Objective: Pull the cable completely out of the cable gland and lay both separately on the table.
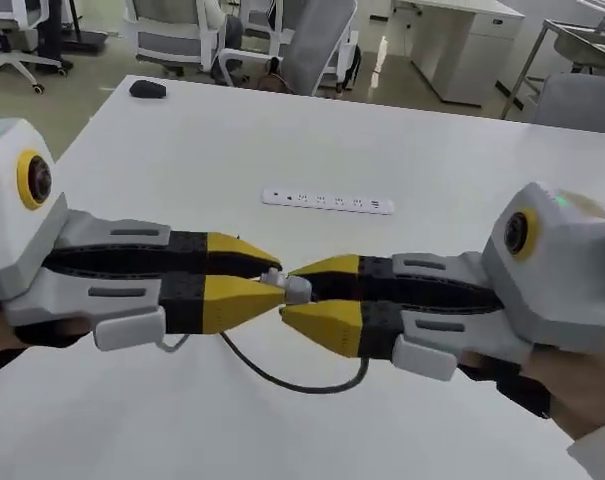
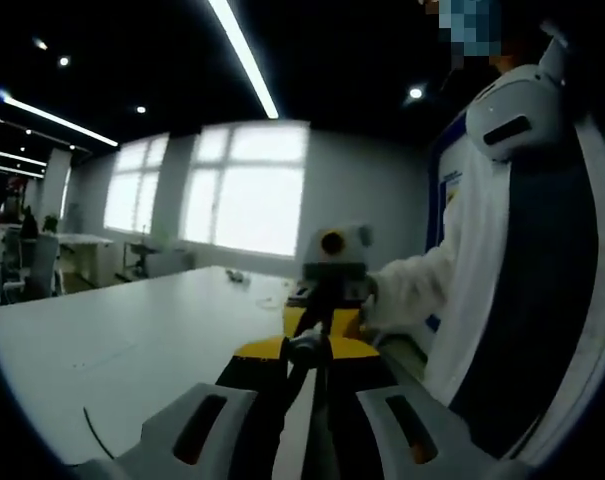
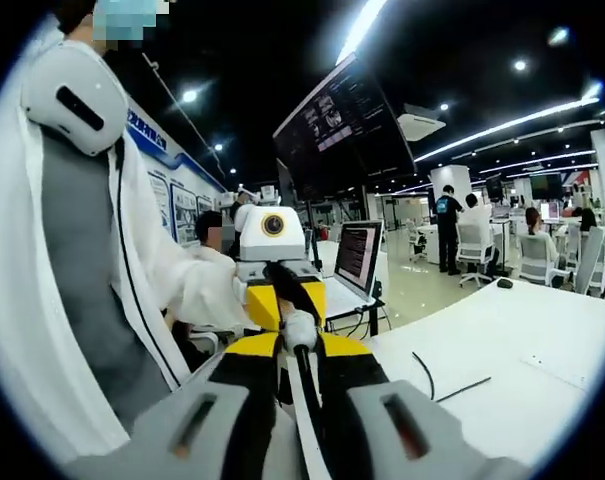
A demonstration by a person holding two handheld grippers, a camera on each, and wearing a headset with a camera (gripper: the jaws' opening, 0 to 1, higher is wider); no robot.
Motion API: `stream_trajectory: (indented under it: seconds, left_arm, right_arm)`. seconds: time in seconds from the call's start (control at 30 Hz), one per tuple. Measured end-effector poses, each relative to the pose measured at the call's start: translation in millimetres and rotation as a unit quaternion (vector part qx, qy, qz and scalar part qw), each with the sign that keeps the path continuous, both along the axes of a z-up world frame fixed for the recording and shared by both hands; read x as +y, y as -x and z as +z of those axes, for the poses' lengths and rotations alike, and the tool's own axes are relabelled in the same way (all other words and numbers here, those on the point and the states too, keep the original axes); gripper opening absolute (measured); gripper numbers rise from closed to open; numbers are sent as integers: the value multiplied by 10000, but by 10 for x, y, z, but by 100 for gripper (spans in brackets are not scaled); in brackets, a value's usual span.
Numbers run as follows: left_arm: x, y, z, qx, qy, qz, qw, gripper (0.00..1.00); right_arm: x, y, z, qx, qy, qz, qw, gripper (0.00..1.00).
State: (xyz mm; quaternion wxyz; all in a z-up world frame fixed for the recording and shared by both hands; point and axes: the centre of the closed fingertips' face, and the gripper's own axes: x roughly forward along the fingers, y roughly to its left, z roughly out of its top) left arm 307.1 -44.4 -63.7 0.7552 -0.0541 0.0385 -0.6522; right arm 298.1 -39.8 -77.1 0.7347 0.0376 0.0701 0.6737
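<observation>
Left gripper (image 1: pixel 276 281): comes in from the left of the head view and meets the right gripper tip to tip. Its jaws are pinched narrow around the cable gland.
Right gripper (image 1: pixel 294 292): faces the left gripper head-on. Its jaws are drawn narrow on the cable, which in the right gripper view runs up the slot between them to the gland.
Cable gland (image 1: pixel 290 287): a small pale grey piece right at the meeting tips of both grippers, held above the table.
Cable (image 1: pixel 292 385): black, not yet out of the gland. It comes out beneath the right gripper, sags in a loop below both sets of tips and passes under the left gripper.
Table (image 1: pixel 432 150): white, beneath both grippers.
Power strip (image 1: pixel 327 201): white, flat on the table beyond the joined tips, well apart from them.
Mouse (image 1: pixel 147 89): dark, far beyond the left gripper, near the table's far edge.
Person: a white sleeve shows behind the opposite gripper in each gripper view.
</observation>
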Motion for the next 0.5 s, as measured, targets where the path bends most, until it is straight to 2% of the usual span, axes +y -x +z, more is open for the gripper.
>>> stream_trajectory:
  seconds: [0.17,0.2,0.23,0.27,0.3,0.33,0.37,0.4,0.43,0.47,0.5]
  left_arm:
    - [17,8,27,42,108,21,9999,15]
    - [18,15,33,32,131,-2,9999,15]
    - [17,44,43,-64,157,-102,9998,16]
    - [16,50,46,-244,147,-128,9995,16]
    - [11,51,50,-619,109,-91,9980,16]
    - [6,62,45,-751,69,-96,9971,16]
    - [3,69,33,-754,24,-116,9971,17]
    - [-5,77,38,-592,36,-156,9981,17]
    - [-9,90,45,-508,48,-221,9985,17]
    - [-11,90,57,-469,81,-265,9985,17]
    - [-14,103,62,-516,102,-303,9982,17]
  right_arm:
    - [23,13,14,29,5,-5,10000,12]
    - [30,22,31,98,-16,11,10000,12]
    - [32,41,37,177,-17,70,9998,12]
    - [34,47,37,182,-15,84,9998,11]
    - [28,39,36,142,-12,92,9999,11]
    - [28,40,39,47,4,125,9999,11]
    - [26,41,38,29,13,136,9999,11]
    - [28,63,39,-78,75,197,9997,11]
    - [30,77,51,-113,67,231,9996,11]
    - [32,90,67,-187,52,256,9995,11]
    - [29,90,71,-206,46,275,9994,11]
